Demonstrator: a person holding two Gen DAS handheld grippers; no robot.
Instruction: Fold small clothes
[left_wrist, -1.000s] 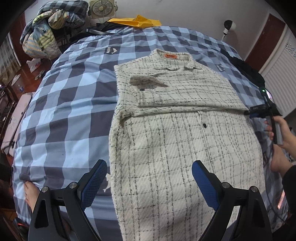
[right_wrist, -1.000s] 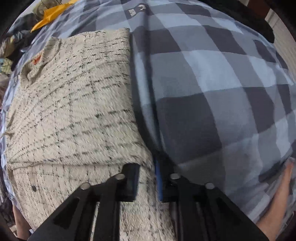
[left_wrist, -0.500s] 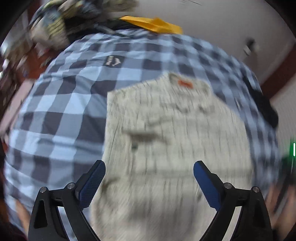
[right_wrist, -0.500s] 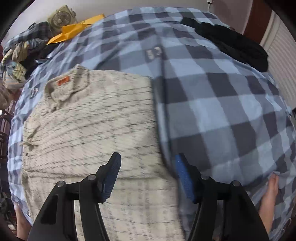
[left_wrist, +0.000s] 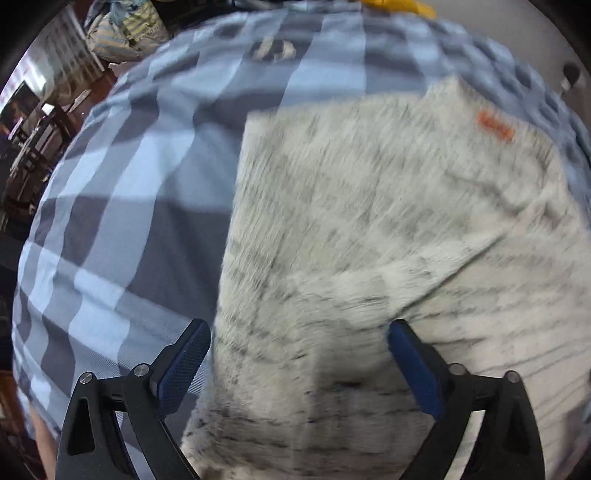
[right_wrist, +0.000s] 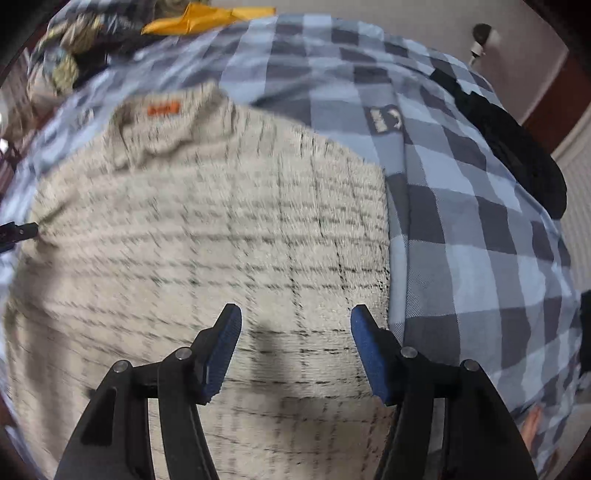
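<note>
With shirt (right_wrist: 207, 236) lying mid-bed (right_wrist: 461, 229), collar twd far edge, sleeves folded in: L gripper (left_wrist: 299, 354) spread wide over its left edge, R gripper (right_wrist: 295, 347) half-spread, both empty; next prob. w/ hem grip, fold to collar.

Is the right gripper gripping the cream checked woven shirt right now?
Apart. Right wrist view: the right gripper has open jaws, nothing between the pads; the cream checked woven shirt lies flat beyond.

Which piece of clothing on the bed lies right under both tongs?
The cream checked shirt with the orange neck label, spread flat beneath them. The black garment lies off by the bed's far edge, and the yellow item at the head.
</note>
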